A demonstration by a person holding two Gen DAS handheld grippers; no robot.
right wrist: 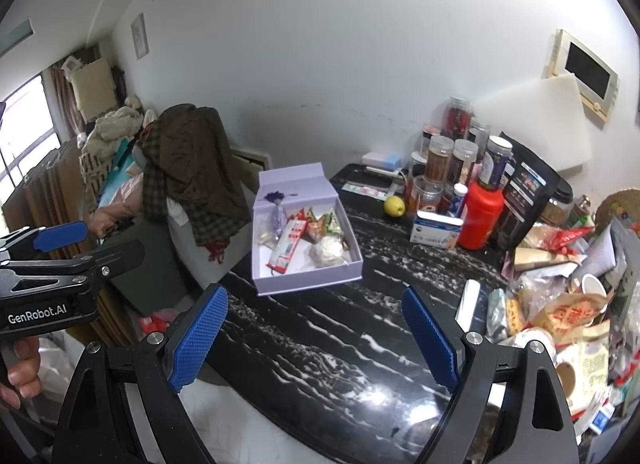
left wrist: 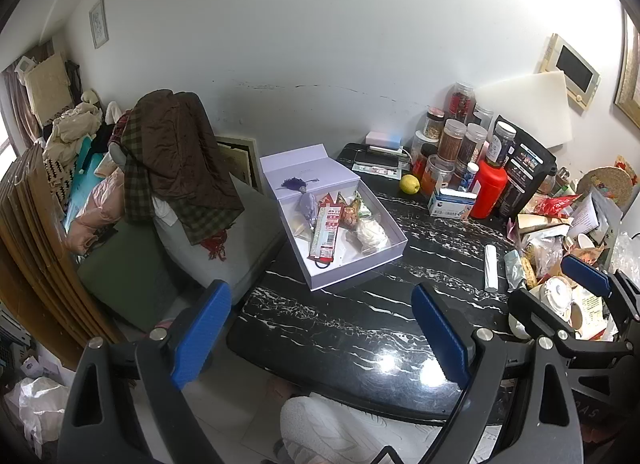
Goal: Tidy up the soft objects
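Box [left wrist: 362, 264], open on table [left wrist: 340, 328]: soft packets, white pouch [left wrist: 370, 234], likely light, crushable; best pinched at sealed edges. Left gripper [left wrist: 320, 338], right gripper [right wrist: 316, 340]: spread wide, empty.

From my right wrist cam, the right gripper [right wrist: 316, 338] is spread wide over the black marble table [right wrist: 340, 328], holding nothing. Just ahead sits the open lavender box [right wrist: 352, 260], with a red-and-white packet [right wrist: 289, 244], snack packs and a white bundle [right wrist: 328, 251] inside. The left gripper [right wrist: 60, 238] pokes in at the left edge, and a yellow lemon [right wrist: 395, 205] sits by the jars.
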